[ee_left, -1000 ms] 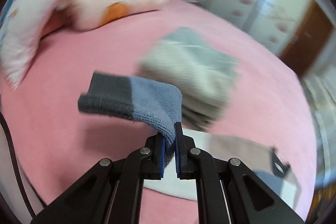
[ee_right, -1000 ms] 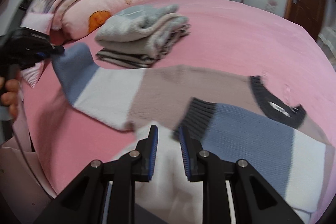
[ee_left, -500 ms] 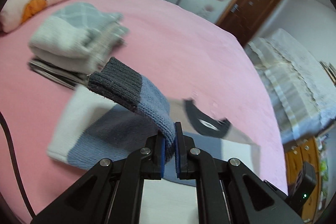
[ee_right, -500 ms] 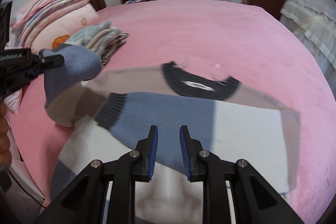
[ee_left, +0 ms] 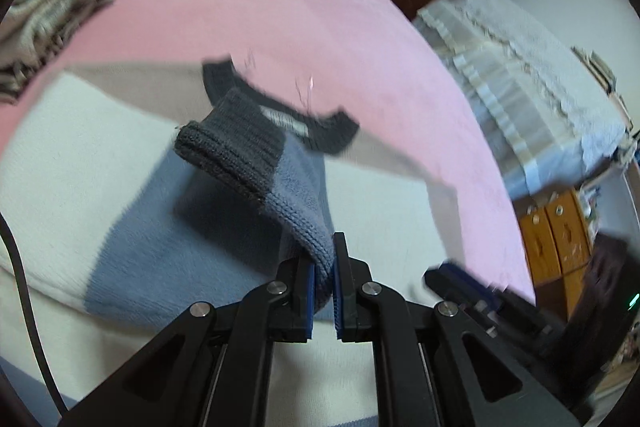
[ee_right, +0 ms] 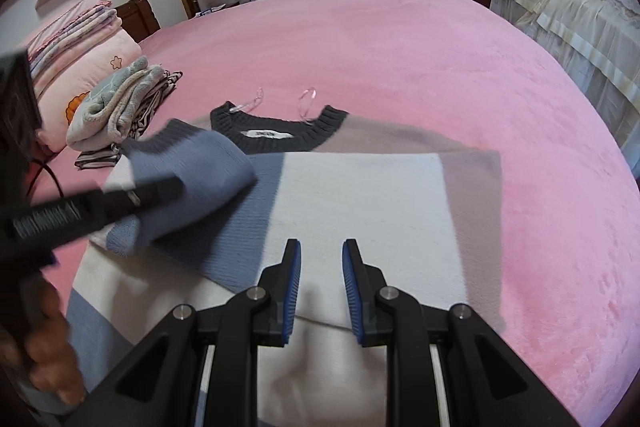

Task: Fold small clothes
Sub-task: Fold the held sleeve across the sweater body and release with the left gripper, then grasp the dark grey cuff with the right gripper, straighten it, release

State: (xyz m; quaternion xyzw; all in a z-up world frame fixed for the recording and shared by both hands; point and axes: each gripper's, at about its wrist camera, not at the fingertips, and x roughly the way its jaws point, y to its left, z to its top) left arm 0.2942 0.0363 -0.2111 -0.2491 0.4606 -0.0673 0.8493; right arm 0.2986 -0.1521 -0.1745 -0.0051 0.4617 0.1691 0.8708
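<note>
A knit sweater (ee_right: 360, 195) in blue, white and beige blocks with a dark grey collar (ee_right: 276, 143) lies flat on the pink bed (ee_right: 400, 47). My left gripper (ee_left: 323, 267) is shut on its blue sleeve (ee_left: 288, 195), whose grey cuff (ee_left: 228, 147) sticks up over the sweater's body. In the right wrist view that sleeve (ee_right: 200, 163) hangs from the left gripper (ee_right: 160, 189) at the left, above a blue sleeve lying across the chest. My right gripper (ee_right: 322, 267) hovers open over the white band, nothing between its fingers.
A stack of folded clothes (ee_right: 116, 107) sits at the far left beside pillows and blankets (ee_right: 80, 39). Clear plastic loops (ee_right: 308, 99) lie by the collar. A lace-covered piece of furniture (ee_right: 580, 7) stands right of the bed; a person's hand (ee_right: 44, 367) holds the left gripper.
The left gripper has carried the sleeve from beside the folded stack to over the sweater's body, dropping lower. The right gripper has slid rightwards over the sweater to the white band.
</note>
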